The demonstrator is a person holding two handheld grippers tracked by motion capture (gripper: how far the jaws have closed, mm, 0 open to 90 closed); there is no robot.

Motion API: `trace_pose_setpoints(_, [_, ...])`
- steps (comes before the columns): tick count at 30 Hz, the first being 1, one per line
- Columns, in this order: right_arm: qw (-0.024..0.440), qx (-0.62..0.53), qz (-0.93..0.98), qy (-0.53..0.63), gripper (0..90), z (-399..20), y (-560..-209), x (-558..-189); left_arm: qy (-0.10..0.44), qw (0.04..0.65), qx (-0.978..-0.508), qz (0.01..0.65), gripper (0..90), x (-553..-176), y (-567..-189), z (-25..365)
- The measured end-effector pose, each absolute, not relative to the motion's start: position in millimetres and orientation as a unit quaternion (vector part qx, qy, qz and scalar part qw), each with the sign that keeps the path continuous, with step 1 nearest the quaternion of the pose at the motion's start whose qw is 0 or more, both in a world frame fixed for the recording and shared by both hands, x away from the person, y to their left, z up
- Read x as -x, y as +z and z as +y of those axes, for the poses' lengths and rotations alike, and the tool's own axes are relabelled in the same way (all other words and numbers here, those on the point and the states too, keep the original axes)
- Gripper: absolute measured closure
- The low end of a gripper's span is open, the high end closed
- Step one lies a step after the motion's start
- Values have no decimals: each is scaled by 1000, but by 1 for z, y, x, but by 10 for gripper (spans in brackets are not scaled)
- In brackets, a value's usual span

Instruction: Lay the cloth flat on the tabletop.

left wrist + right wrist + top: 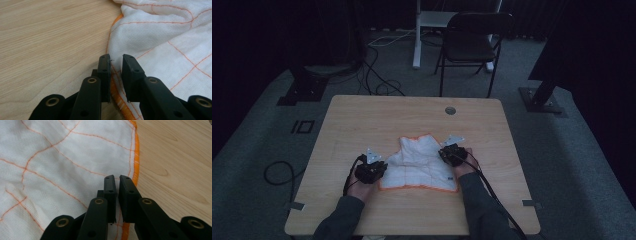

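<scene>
Cloth lies mid-table, toward the near edge, partly bunched at its far end; white weave with an orange grid and an orange hemmed border. Left gripper sits at the cloth's left edge: in its own view the jaws stand narrowly apart, astride the hem, with no pinch visible. Right gripper sits at the right edge; in its view the jaws are nearly closed with a thin slit between, over the hem, and I cannot tell whether any fabric is caught. Judgement: cloth is light, limp, non-fragile; it will drape and fold on lifting, and may slide on the smooth wood. Best hold is the thicker stitched hem, near corners, one gripper per side.
</scene>
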State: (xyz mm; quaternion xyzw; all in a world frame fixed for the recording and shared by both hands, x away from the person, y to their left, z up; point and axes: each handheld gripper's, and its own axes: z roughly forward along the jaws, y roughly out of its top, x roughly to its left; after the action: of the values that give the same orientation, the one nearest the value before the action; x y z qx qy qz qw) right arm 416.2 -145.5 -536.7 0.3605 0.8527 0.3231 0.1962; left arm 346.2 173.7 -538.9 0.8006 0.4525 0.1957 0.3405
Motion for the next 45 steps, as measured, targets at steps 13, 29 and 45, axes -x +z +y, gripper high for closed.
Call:
trace_pose_setpoints(13, [197, -382, 849, 308, 857, -160, -535, -404, 190, 338, -802, 454, 803, -337, -538, 175])
trace_pose_setpoints(29, [210, -391, 846, 294, 857, -177, -534, -391, 176, 339, -812, 441, 802, -321, -537, 169])
trace_pose_setpoints(45, [208, -395, 844, 298, 860, -180, -535, -390, 194, 355, -798, 447, 871, -356, -517, 167])
